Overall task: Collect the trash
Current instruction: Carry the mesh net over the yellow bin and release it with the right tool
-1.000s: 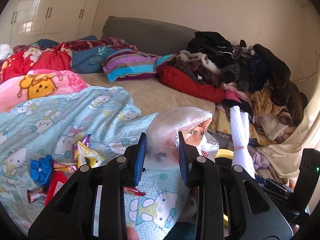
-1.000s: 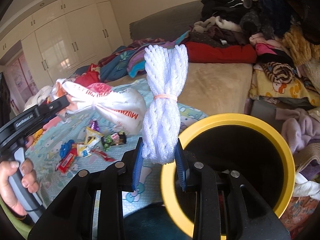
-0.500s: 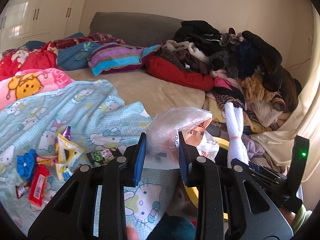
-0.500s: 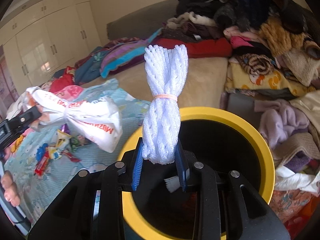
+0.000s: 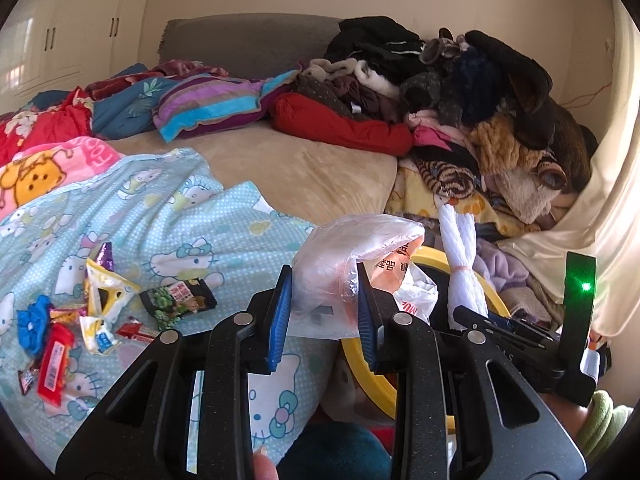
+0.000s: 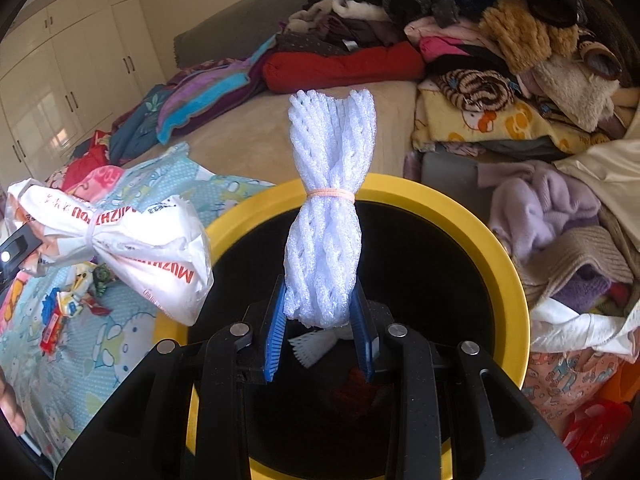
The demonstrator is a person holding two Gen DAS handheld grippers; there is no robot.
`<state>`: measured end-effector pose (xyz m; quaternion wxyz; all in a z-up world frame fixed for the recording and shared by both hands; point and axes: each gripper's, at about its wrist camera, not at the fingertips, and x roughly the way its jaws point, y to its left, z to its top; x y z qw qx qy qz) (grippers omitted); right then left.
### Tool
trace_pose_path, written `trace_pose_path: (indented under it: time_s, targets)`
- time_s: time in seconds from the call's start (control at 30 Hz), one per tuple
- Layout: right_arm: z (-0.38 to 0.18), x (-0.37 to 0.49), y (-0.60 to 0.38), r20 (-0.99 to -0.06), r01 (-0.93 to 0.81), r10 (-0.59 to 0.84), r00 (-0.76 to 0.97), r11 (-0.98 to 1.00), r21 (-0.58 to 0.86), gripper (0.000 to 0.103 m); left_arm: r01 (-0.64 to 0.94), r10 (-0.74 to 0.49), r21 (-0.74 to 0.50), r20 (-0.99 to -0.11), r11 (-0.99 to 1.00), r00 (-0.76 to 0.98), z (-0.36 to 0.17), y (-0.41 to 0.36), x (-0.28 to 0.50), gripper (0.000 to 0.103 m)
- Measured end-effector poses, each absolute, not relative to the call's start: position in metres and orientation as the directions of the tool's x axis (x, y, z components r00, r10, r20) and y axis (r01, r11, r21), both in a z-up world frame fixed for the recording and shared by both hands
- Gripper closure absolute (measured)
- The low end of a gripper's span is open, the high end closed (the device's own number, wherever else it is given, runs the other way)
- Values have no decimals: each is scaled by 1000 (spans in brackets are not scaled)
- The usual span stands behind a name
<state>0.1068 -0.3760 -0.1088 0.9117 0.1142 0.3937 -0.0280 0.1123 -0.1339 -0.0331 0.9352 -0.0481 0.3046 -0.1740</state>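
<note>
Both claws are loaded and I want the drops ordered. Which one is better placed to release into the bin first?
Right. The right claw holds the foam net bundle directly over the yellow-rimmed bin. The left claw holds the plastic bag at the rim's edge.

The foam net point(image 6: 326, 216) at frame centre is white, cinched by a pale pink band point(image 6: 330, 193). Behind it the bin point(image 6: 508, 256) has a yellow rim and black inside. The bag point(image 6: 132, 240) at left is white with red lettering. In the left view, the blanket point(image 5: 160, 216) is light blue, dotted, with white cat figures; wrappers point(image 5: 80, 312) at lower left are red, yellow, blue, purple and green. Both grippers are black with blue pads point(image 5: 280, 312).
</note>
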Motion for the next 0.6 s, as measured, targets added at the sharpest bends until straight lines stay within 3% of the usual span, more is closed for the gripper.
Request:
trace_pose_path:
  time_s: [0.5,0.57,0.6]
  targets:
    - [-124,106,-390,-744,174,32,667,965,197,72,332,-356,-156,-601,930,716,-52,-160,116,80]
    - [-124,106,-391,-743,174,32,669,965,198,69,340,-364,-161,-604,927,709,-53,-161,117,79]
    - [-123,105,-391,-740,176,32,671,964,201,59,353,-382,-172,-607,919,697,-55,-162,117,76]
